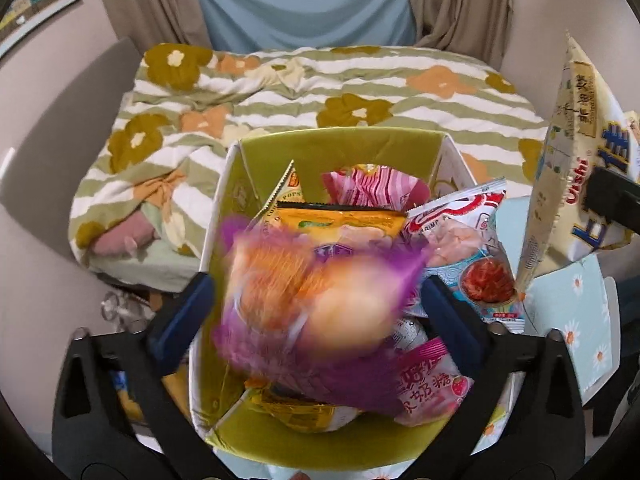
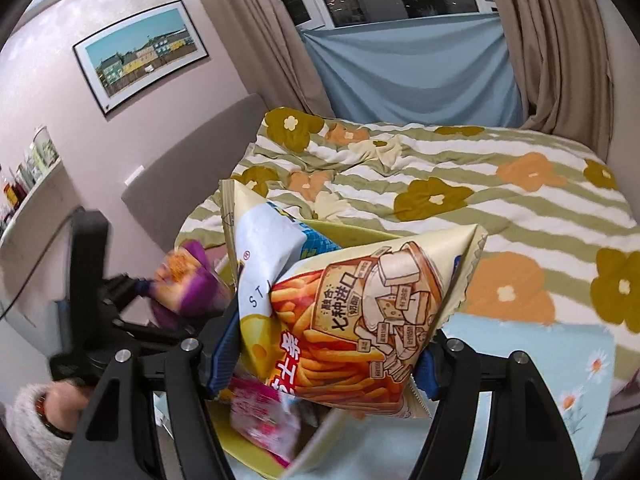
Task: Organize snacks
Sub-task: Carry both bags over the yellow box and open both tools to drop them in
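A green-lined cardboard box (image 1: 344,142) holds several snack packets, among them a shrimp cracker bag (image 1: 476,256) and a pink candy packet (image 1: 430,394). My left gripper (image 1: 316,300) is over the box, jaws spread wide, with a blurred purple snack bag (image 1: 320,300) between them; the fingers do not appear to press it. My right gripper (image 2: 324,356) is shut on a cream Oishi chip bag (image 2: 360,320) held at the box's right side; that bag also shows in the left wrist view (image 1: 568,168). The purple bag (image 2: 188,284) and left gripper (image 2: 116,300) show at the left of the right wrist view.
The box stands on a light blue daisy cloth (image 1: 572,312) next to a bed with a striped flower quilt (image 1: 320,92). Curtains (image 2: 560,60) and a window are behind. A framed picture (image 2: 140,52) hangs on the wall, with a shelf of bottles (image 2: 28,172) at left.
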